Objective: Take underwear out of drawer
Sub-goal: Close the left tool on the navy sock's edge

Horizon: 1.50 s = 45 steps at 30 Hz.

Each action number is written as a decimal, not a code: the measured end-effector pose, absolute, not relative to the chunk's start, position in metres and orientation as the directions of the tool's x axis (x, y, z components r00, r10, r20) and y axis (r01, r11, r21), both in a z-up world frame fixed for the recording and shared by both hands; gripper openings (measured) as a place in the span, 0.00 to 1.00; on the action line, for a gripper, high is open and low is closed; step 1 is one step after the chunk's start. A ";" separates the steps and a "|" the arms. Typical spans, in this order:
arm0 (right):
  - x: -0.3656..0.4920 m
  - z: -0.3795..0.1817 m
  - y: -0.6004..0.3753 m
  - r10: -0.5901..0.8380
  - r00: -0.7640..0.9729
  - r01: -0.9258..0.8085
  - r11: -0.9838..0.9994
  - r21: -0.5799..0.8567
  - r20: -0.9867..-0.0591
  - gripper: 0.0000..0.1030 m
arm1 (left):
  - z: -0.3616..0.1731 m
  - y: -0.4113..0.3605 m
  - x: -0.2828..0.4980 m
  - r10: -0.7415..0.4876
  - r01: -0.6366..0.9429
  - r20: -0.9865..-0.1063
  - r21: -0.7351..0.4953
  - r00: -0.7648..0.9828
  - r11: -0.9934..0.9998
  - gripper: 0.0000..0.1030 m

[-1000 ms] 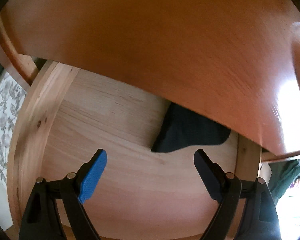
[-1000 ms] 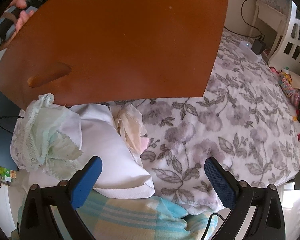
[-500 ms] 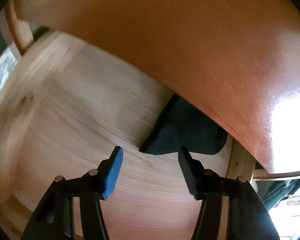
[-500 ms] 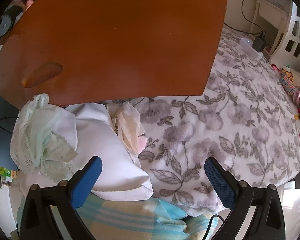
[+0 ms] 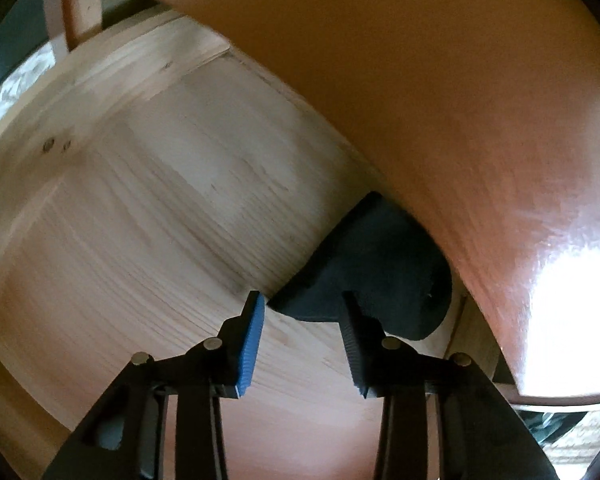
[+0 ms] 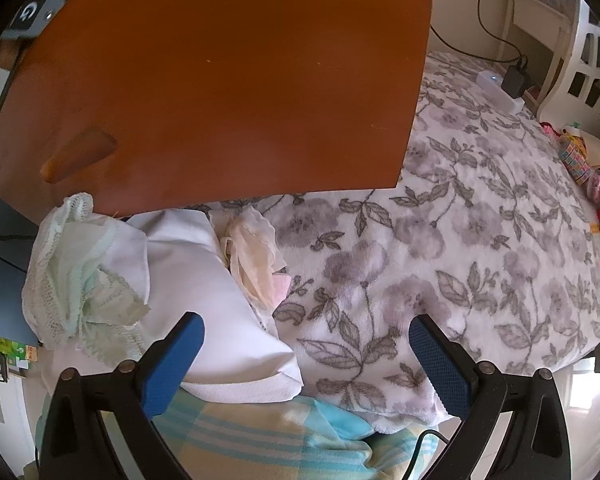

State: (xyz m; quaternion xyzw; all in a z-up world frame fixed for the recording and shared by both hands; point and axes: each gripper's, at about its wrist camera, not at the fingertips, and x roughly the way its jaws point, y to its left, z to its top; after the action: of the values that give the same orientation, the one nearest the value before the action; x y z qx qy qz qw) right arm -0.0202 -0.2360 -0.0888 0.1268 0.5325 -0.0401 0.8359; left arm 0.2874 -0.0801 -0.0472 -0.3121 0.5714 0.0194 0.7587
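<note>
While left gripper (image 5: 302, 312) jaws close, one dark underwear (image 5: 376, 276) lies between.

Pale wood, dark cloth, grey flowers

In the pale, straight-grained wooden drawer (image 5: 148, 216), the underwear (image 5: 380, 276) just past the left tongs (image 5: 302, 336) is black; their pads are blue on black arms. Above it runs a glossy orange-brown wooden panel (image 5: 440, 80). Beyond the right tongs (image 6: 306, 364), also blue-padded, lies a white blanket (image 6: 440, 248) patterned with grey flowers and leaves; to their left, mint-green lace (image 6: 72, 276), white cloth (image 6: 192, 272) and cream fabric (image 6: 252, 252).
</note>
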 end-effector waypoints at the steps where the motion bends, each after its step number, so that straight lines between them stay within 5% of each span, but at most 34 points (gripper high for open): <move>1: -0.020 -0.089 -0.236 0.069 0.429 0.202 0.964 0.170 -0.901 1.00 | -0.050 -0.079 0.285 -0.330 -0.398 -0.878 -0.456 0.346 0.796 0.37; 12: -0.019 -0.094 -0.241 0.069 0.422 0.215 0.961 0.174 -0.904 1.00 | -0.058 -0.068 0.268 -0.361 -0.465 -0.854 -0.510 0.375 0.723 0.10; 45: -0.034 -0.064 -0.224 0.043 0.484 0.200 0.967 0.158 -0.874 1.00 | 0.016 0.016 0.211 -0.407 -0.252 -0.805 -0.541 0.432 0.802 0.02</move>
State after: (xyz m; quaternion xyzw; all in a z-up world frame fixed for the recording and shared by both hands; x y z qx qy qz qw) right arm -0.0337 -0.2243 -0.0643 0.1202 0.5060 -0.0461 0.8529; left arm 0.2114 0.0156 0.0160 -0.3106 0.5305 -0.0491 0.7872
